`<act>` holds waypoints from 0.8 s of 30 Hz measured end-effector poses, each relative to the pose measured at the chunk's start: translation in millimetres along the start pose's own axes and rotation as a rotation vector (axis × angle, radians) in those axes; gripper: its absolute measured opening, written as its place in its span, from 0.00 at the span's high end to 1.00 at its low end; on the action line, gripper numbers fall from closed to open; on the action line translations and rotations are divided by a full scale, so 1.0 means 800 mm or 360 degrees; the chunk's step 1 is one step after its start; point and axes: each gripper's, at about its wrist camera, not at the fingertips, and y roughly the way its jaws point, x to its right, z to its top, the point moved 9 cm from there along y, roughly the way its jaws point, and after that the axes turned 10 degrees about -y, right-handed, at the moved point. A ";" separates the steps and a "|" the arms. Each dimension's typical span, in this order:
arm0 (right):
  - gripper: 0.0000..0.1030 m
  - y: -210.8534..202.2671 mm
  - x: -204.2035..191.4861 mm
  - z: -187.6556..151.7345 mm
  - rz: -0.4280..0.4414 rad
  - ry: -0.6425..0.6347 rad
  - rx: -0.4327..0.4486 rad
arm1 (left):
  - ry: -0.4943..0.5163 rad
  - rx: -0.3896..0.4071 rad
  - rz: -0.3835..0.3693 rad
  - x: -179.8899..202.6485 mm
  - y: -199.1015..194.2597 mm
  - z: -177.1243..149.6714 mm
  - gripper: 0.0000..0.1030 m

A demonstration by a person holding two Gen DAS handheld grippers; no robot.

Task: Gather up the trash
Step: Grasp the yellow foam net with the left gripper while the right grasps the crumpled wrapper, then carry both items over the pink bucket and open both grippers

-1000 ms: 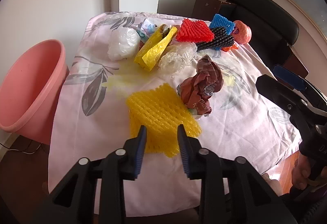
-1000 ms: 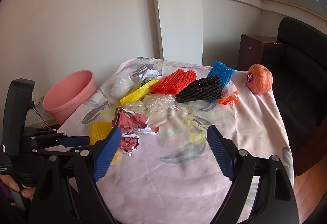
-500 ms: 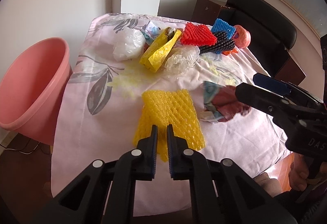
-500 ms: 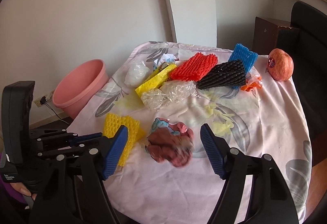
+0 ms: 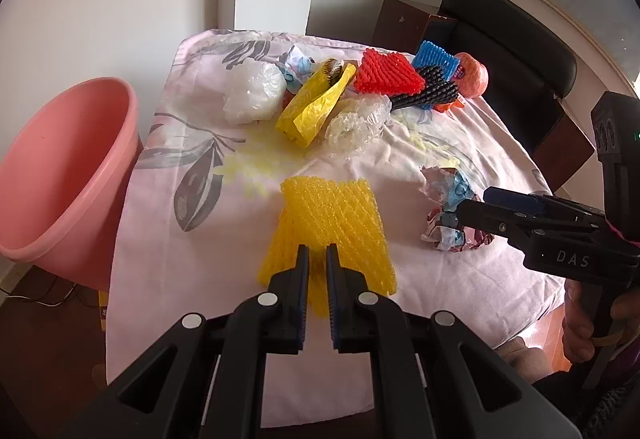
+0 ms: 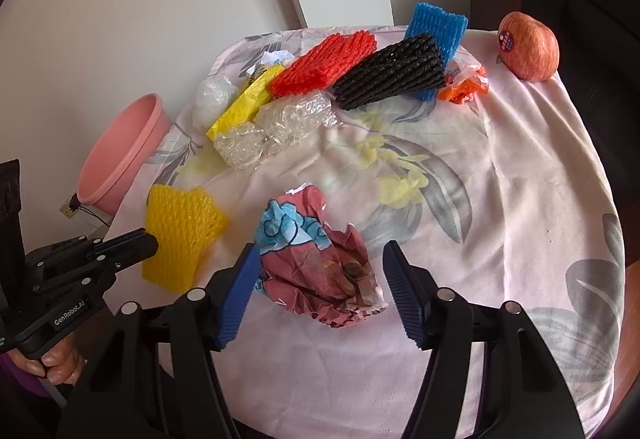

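Observation:
A yellow foam net [image 5: 332, 215] lies on the near part of the cloth-covered table [image 5: 168, 223]. My left gripper [image 5: 317, 267] is shut on the net's near edge, seen from the side in the right wrist view as left gripper [image 6: 150, 239] against yellow net [image 6: 180, 227]. To its right lies a crumpled red and blue wrapper [image 6: 316, 231]. My right gripper [image 6: 320, 259] straddles it with jaws closing; the right pad is still a little off the paper. The left wrist view shows the right gripper [image 5: 474, 201] over the wrapper [image 5: 442, 235]. A pink bin [image 5: 60, 167] stands left of the table.
At the table's far side lie a white bag [image 5: 252, 95], a yellow bag [image 5: 316, 103], clear plastic [image 5: 356, 123], red [image 5: 388, 73], black [image 6: 392, 75] and blue [image 6: 436, 19] foam nets, and an apple [image 6: 528, 47]. A black chair [image 5: 508, 39] stands behind.
The left jaws closed onto the yellow net's near edge. The right gripper dropped down around the wrapper while its jaws narrowed. The wrapper now lies further right of the net.

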 end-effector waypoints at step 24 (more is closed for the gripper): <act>0.92 -0.004 -0.064 0.072 0.0051 -0.0272 0.0126 | -0.0084 0.0160 0.0073 -0.037 -0.030 0.051 0.93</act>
